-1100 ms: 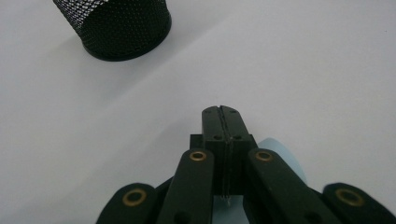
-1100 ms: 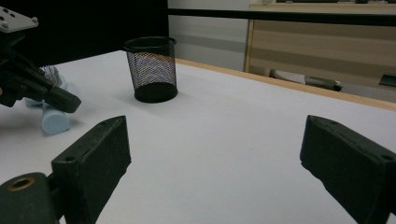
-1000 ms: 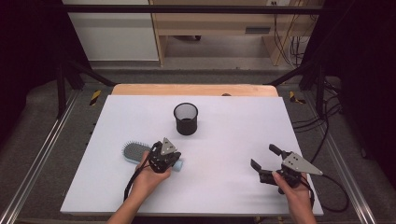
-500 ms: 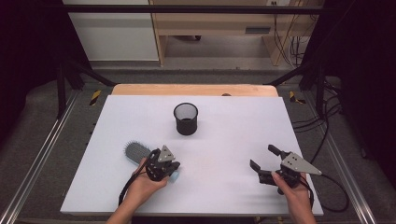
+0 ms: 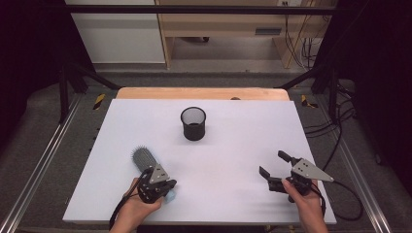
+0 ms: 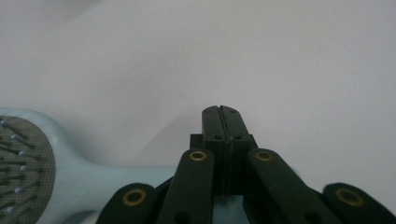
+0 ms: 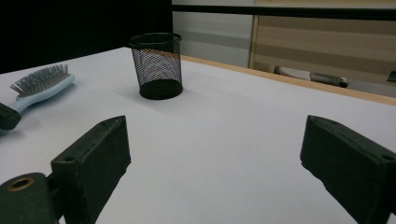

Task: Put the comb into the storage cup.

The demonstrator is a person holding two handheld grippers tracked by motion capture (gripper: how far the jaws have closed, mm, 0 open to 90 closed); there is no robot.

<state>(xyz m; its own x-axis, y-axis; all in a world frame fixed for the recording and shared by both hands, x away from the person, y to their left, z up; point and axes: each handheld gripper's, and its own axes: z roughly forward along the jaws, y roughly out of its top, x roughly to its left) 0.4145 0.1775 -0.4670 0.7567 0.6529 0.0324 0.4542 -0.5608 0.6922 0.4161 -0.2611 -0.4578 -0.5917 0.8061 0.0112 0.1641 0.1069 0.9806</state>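
Overhead, a white table carries a black mesh cup near its middle, standing upright with its open mouth up. Toward the near left, a light-blue hairbrush lies flat with its bristles up, head pointing away from the person and handle toward the near edge. The left gripper sits low over the handle end, held by the left hand; a bit of pale blue handle peeks out at its right side. In the left gripper view, the left gripper's jaws are pressed together with no gap between them, their tips over bare table. The hairbrush shows there at the lower left, its handle running under the linkage; whether the jaws pinch any part of it cannot be told. The right gripper is at the near right, held by the right hand, well apart from the brush and the cup, with a cable trailing off to the right. In the right gripper view, the right gripper's jaws stand wide apart, nothing between them, above the table. Beyond them that view shows the mesh cup and, at far left, the hairbrush resting on the table.
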